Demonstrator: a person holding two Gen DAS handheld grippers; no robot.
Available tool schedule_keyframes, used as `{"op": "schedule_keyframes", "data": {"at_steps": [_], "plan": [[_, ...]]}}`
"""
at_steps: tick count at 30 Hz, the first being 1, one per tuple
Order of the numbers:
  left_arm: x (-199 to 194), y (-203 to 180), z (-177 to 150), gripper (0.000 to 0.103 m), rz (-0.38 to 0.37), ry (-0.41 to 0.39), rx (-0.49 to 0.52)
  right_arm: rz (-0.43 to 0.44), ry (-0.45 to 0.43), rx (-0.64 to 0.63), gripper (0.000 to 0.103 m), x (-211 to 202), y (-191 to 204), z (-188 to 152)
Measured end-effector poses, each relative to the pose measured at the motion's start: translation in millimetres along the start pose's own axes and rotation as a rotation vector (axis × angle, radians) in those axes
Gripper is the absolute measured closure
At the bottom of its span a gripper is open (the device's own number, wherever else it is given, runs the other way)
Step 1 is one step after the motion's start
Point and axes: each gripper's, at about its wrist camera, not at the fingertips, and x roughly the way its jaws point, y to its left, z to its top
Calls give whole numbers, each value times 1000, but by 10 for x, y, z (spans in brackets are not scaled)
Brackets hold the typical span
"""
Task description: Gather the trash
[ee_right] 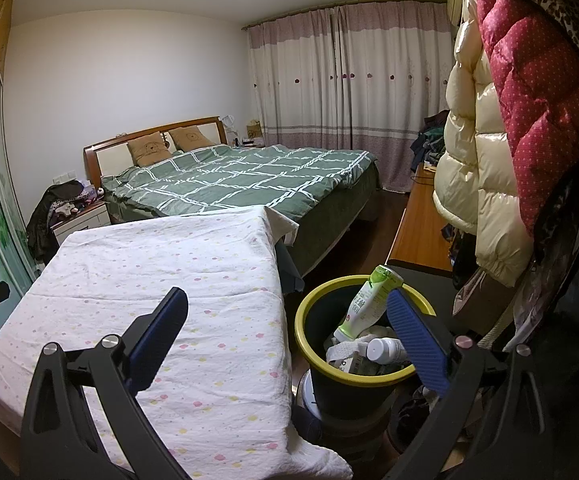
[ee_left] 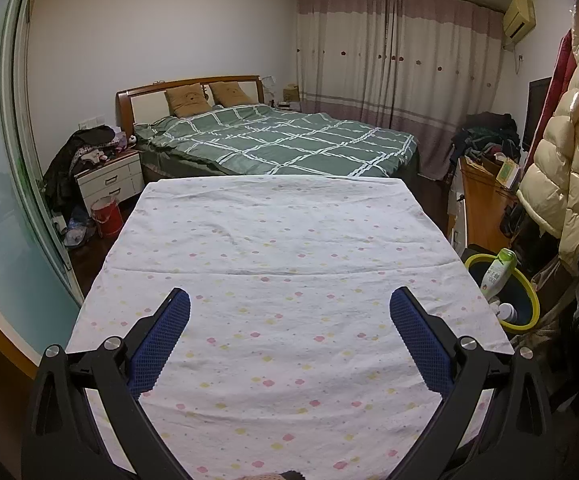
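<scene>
Already the trash is seen gathered in the yellow-rimmed bin, which stands just beside the right edge of the tabletop. A green-and-white bottle leans upright-tilted inside it, its neck above the rim; a white-capped bottle and crumpled paper lie lower in the bin. In the left wrist view the same bin is seen past the tabletop's right edge, with the bottle sticking out.

No loose trash can be made out on the flowered cloth that covers the tabletop. The collecting step is therefore judged to be at or near its end.

The right tool is held spread wide and empty, one finger over the cloth and the other in front of the bin's rim. The left tool is likewise spread wide above the cloth, with nothing between its fingers.

Should anything remain, it would have to be looked for outside these views; otherwise both tools need only be drawn clear of the bin.
</scene>
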Motion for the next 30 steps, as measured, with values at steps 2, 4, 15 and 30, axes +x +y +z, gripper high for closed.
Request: {"op": "schedule_keyframes", "data": {"at_steps": [2, 4, 15, 30], "plan": [[6, -1, 1, 5, 0, 3, 0, 1, 1, 1, 8, 1, 4, -8], [9, -3, -5, 5, -1, 5, 0, 1, 0, 1, 8, 1, 3, -9], [64, -7, -19, 5, -11, 20, -2, 1, 2, 0, 8, 8, 4, -16], [221, -1, 14, 5, -41, 85, -4, 13, 9, -4, 8, 44, 42, -30]]}}
